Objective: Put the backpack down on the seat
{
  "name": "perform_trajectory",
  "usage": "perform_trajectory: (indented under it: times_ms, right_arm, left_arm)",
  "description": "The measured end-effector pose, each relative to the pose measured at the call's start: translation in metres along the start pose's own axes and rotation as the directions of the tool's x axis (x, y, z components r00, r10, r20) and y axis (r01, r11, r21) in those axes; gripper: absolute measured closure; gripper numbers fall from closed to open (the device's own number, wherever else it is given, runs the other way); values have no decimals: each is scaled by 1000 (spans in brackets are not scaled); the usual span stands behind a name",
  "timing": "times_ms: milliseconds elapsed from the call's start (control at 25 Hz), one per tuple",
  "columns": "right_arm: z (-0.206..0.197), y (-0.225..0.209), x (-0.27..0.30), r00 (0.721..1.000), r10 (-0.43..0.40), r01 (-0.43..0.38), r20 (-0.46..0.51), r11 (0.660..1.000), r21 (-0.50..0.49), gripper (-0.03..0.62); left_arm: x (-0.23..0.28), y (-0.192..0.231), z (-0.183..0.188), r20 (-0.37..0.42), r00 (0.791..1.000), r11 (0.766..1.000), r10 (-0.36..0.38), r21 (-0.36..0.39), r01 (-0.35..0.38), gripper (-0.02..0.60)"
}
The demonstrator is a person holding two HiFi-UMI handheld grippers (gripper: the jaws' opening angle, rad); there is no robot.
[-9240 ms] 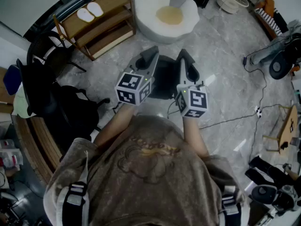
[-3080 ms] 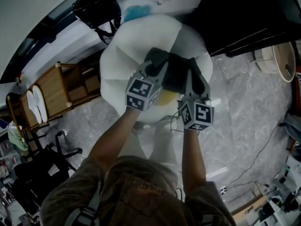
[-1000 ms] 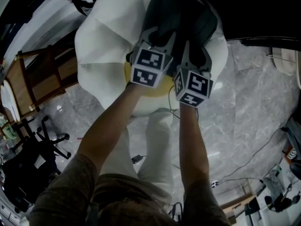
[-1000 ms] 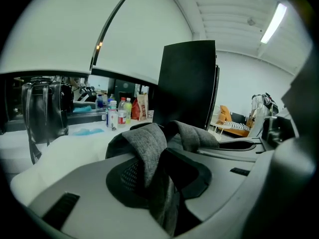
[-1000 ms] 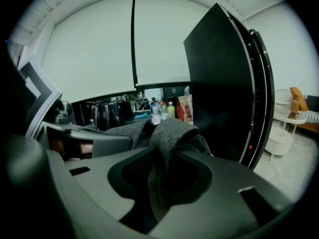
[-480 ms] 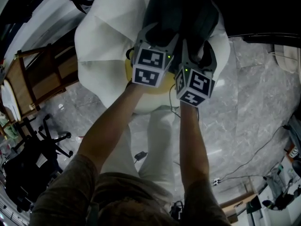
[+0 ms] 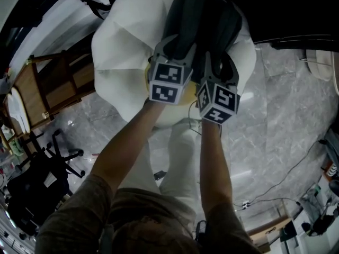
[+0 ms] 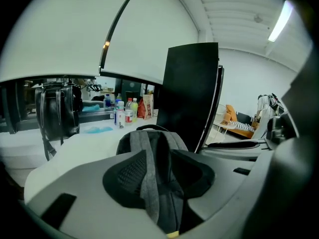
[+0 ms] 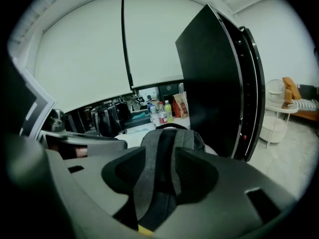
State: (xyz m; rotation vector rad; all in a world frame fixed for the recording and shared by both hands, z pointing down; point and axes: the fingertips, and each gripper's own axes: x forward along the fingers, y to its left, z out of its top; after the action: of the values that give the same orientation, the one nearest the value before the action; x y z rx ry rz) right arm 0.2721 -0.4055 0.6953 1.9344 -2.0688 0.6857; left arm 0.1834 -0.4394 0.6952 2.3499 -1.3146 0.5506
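Dark grey backpack (image 7: 204, 17) rests on the white beanbag seat (image 7: 119, 52), straps toward the person, w/ a tall black panel (image 8: 192, 88) just behind it. L gripper (image 7: 177, 45) and R gripper (image 7: 219, 62) hover side by side at its near face. Both have jaws apart, having just closed partway, and a grey shoulder strap (image 8: 148, 183) runs thru each gap, prob. loose rather than pinched. Further out: wooden rack (image 7: 50, 89) to the left, marble floor (image 7: 275, 120) below.
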Motion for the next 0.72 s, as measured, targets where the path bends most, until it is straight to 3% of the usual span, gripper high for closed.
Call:
perform_trajectory:
  times_ms: [120, 160, 200, 440, 720]
  right_arm:
    - [5, 6, -17, 1000, -6, 6, -18, 1000, 18, 458]
    - [8, 8, -25, 1000, -12, 12, -21, 1000, 19, 512]
    - [13, 12, -32, 1000, -15, 15, -22, 1000, 19, 592]
    - [42, 37, -75, 998, -2, 6, -61, 999, 54, 594]
    - [95, 65, -136, 999, 22, -18, -36, 996, 91, 594]
  left_arm:
    - [-17, -11, 7, -11, 1000, 1000, -24, -12, 24, 539]
    - [-24, -15, 9, -19, 999, 999, -33, -18, 33, 581]
    - [-31, -18, 12, -28, 999, 999, -39, -24, 39, 581]
    - [-78, -37, 43, -71, 997, 999, -37, -42, 34, 581]
    - [-147, -47, 87, -77, 995, 996, -70, -56, 65, 581]
